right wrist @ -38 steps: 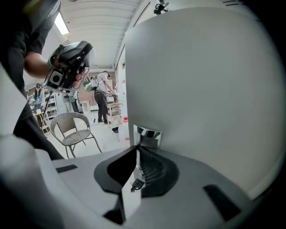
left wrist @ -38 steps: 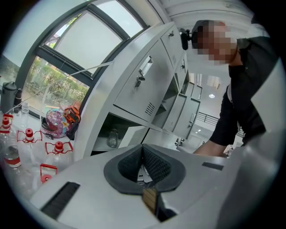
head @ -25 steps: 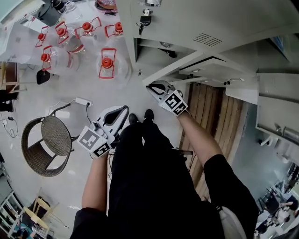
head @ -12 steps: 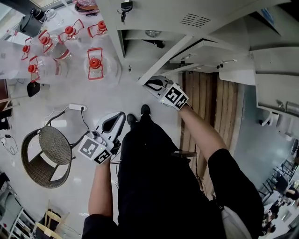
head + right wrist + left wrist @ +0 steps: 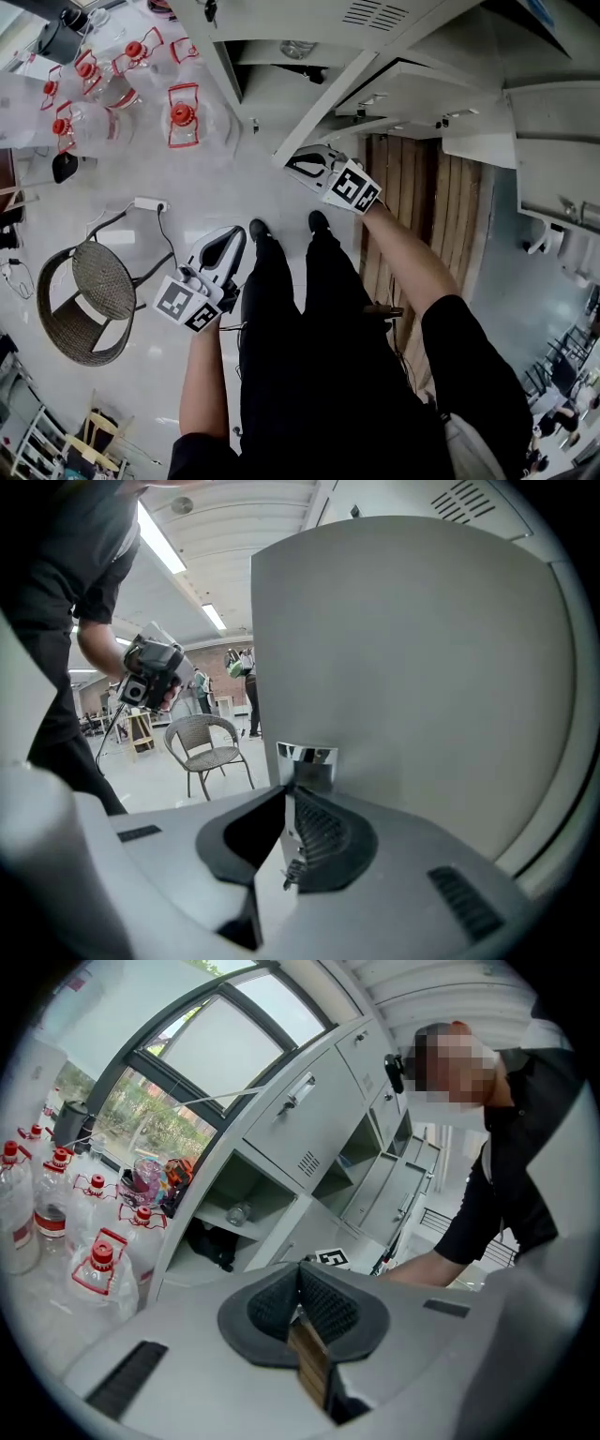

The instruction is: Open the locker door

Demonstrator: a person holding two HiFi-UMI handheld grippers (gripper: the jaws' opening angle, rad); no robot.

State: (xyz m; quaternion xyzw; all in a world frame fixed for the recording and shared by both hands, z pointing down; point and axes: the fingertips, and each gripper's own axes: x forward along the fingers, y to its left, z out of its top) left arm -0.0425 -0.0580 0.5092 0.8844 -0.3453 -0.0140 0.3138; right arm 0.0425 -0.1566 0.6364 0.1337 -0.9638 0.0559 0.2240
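The grey locker door (image 5: 356, 89) stands swung out from the locker bank, seen almost edge-on in the head view. My right gripper (image 5: 298, 167) is at its lower outer edge. In the right gripper view the door (image 5: 422, 667) fills the frame and its chrome handle (image 5: 305, 757) sits between the closed jaws of the right gripper (image 5: 292, 799). My left gripper (image 5: 230, 242) hangs over the floor by the person's left leg, shut with nothing in it; its pads (image 5: 323, 1302) meet in the left gripper view. The opened compartment (image 5: 234, 1208) holds a small bottle and a black bag.
Large water bottles with red caps (image 5: 183, 117) stand on the floor left of the lockers. A wicker chair (image 5: 80, 300) and a power strip (image 5: 148, 203) are at the left. More open locker doors (image 5: 478, 141) jut out at the right above a wooden floor strip (image 5: 422, 216).
The door has swung further out with my right gripper on its handle. The person's feet have stepped apart and the bottles have slid toward the upper left of the head view.
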